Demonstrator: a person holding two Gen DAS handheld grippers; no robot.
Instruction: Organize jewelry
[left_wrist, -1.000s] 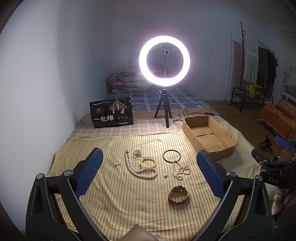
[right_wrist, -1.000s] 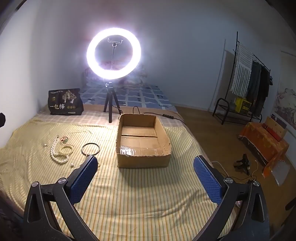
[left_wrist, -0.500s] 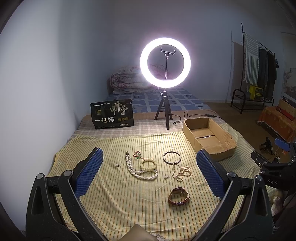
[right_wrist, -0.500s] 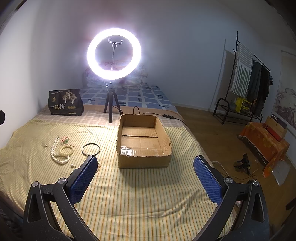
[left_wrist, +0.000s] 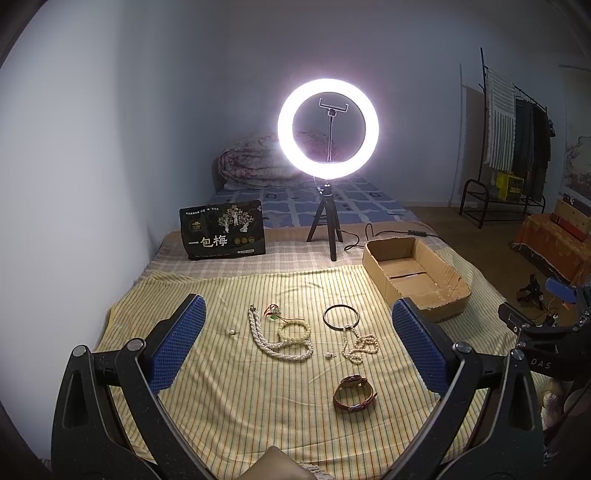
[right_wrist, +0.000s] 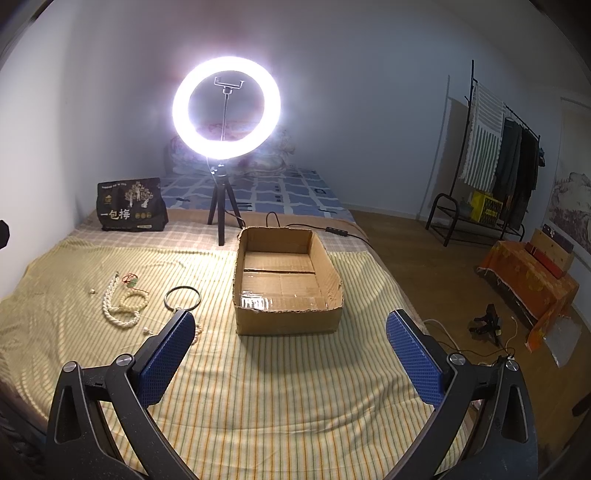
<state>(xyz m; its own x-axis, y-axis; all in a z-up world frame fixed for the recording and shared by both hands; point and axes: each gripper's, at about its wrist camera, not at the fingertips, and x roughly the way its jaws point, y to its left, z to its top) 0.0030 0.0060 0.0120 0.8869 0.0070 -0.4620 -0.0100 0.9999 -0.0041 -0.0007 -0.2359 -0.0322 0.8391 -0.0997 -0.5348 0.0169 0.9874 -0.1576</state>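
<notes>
Jewelry lies on a yellow striped cloth (left_wrist: 229, 417): a white pearl necklace (left_wrist: 275, 343), a pale bead bracelet (left_wrist: 294, 331), a black bangle (left_wrist: 341, 316), a thin bead chain (left_wrist: 360, 347) and a brown leather watch (left_wrist: 354, 393). An empty cardboard box (right_wrist: 284, 280) stands to their right. My left gripper (left_wrist: 297, 349) is open above the jewelry, holding nothing. My right gripper (right_wrist: 290, 356) is open in front of the box, also holding nothing. The right wrist view shows the pearl necklace (right_wrist: 114, 306) and bangle (right_wrist: 183, 297) at left.
A lit ring light on a tripod (left_wrist: 328, 129) stands behind the cloth, its cable (left_wrist: 388, 233) trailing right. A black printed bag (left_wrist: 222, 235) leans at back left. A wall runs along the left. A clothes rack (right_wrist: 495, 155) and orange-draped items (right_wrist: 532, 280) stand beside the bed.
Both views have pulled back and risen slightly, so the jewelry and box sit a little farther off. Nothing on the cloth has moved.
</notes>
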